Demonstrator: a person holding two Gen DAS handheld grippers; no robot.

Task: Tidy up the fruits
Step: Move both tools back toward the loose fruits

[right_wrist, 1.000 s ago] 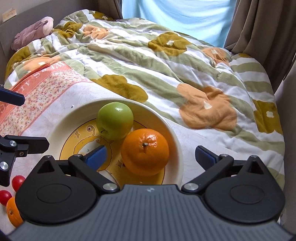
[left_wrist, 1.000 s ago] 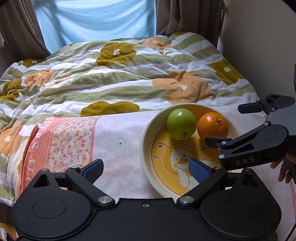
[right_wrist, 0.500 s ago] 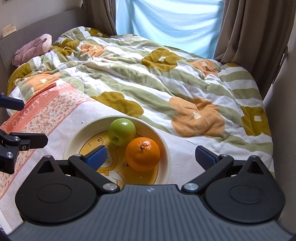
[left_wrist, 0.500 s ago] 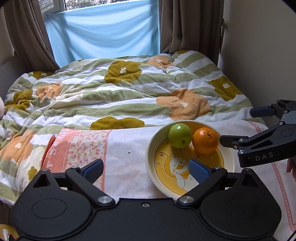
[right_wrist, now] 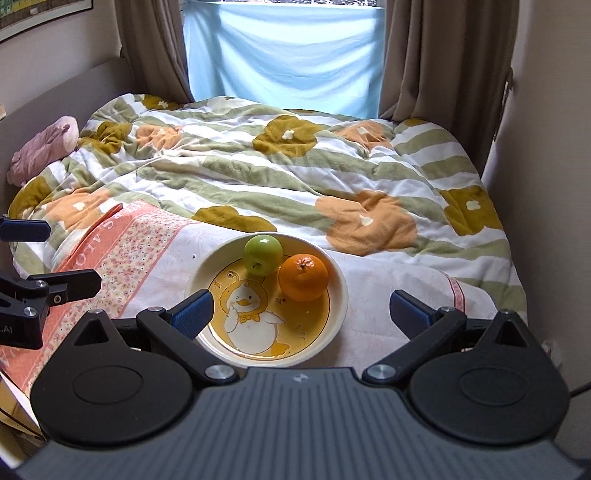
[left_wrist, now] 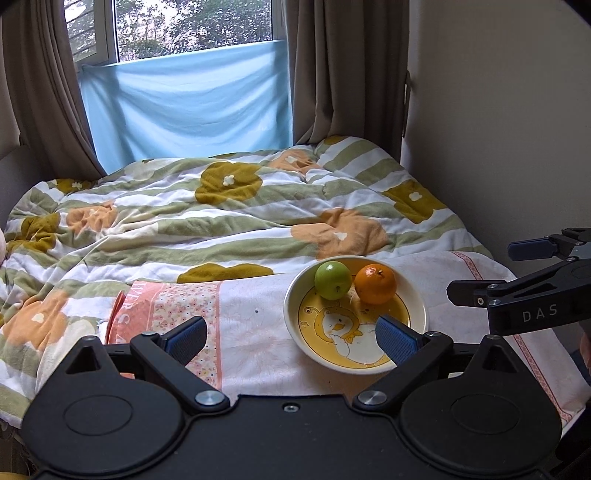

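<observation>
The round green apple [right_wrist: 263, 254] and the round orange [right_wrist: 303, 277] sit touching in the cream duck-print bowl [right_wrist: 340, 295] on the bed. Both the left hand-held gripper [left_wrist: 291, 338] and right hand-held gripper [right_wrist: 301, 314] are released and empty; best to keep them raised, clear of the rim.

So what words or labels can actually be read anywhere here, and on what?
"DAS": on the right tongs, white letters on the black body.
".AI": on the left tongs, cut off at the picture's edge.
Pink cloth: capital letters along the border, not legible.
Wall poster: too small.
</observation>
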